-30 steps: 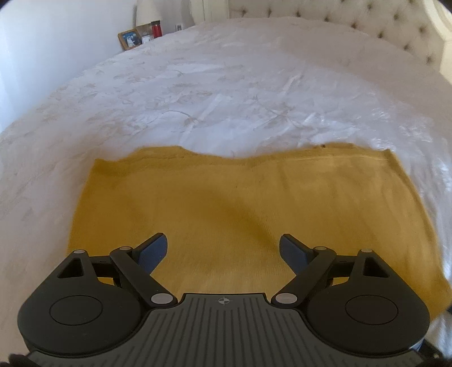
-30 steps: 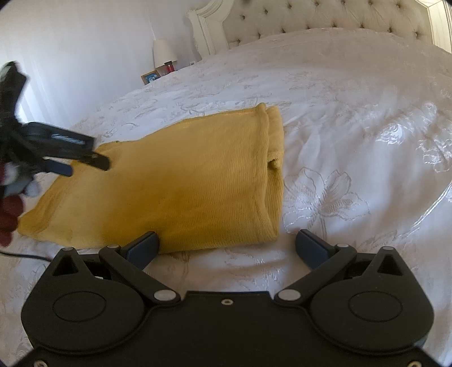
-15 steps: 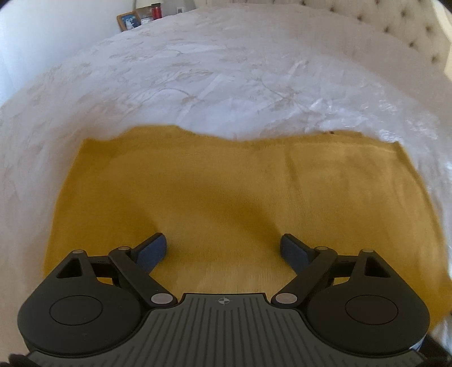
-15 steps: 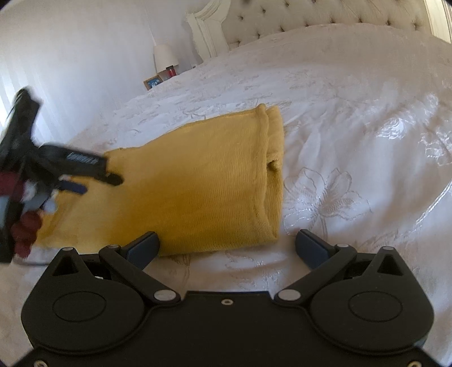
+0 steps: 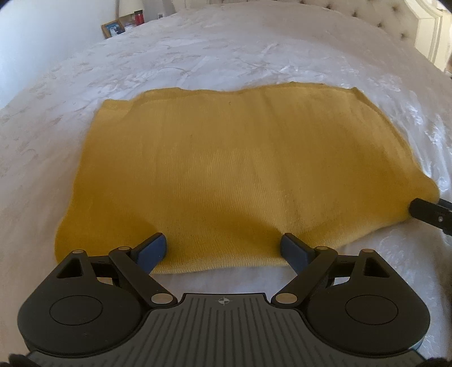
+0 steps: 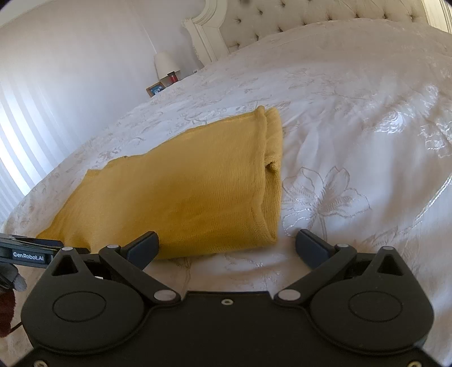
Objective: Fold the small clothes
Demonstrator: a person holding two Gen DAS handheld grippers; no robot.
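Observation:
A mustard-yellow knit garment [image 5: 231,175] lies folded flat on the white bed; it also shows in the right wrist view [image 6: 183,192], with its doubled edge on the right. My left gripper [image 5: 224,248] is open and empty, its fingers straddling the garment's near edge. My right gripper [image 6: 227,248] is open and empty, just before the garment's near right corner. A finger of the right gripper shows at the right edge of the left wrist view [image 5: 429,213]. The left gripper shows at the left edge of the right wrist view [image 6: 28,252].
The white embroidered bedspread [image 6: 353,135] surrounds the garment. A tufted headboard [image 6: 282,25] stands at the far end. A lamp [image 6: 165,63], a photo frame [image 6: 155,89] and a red item stand on a bedside table far left.
My left gripper has pulled back toward me and lowered, so the garment's near edge now shows between its fingers. In the right wrist view the left gripper has dropped to the lower left. The garment stays put.

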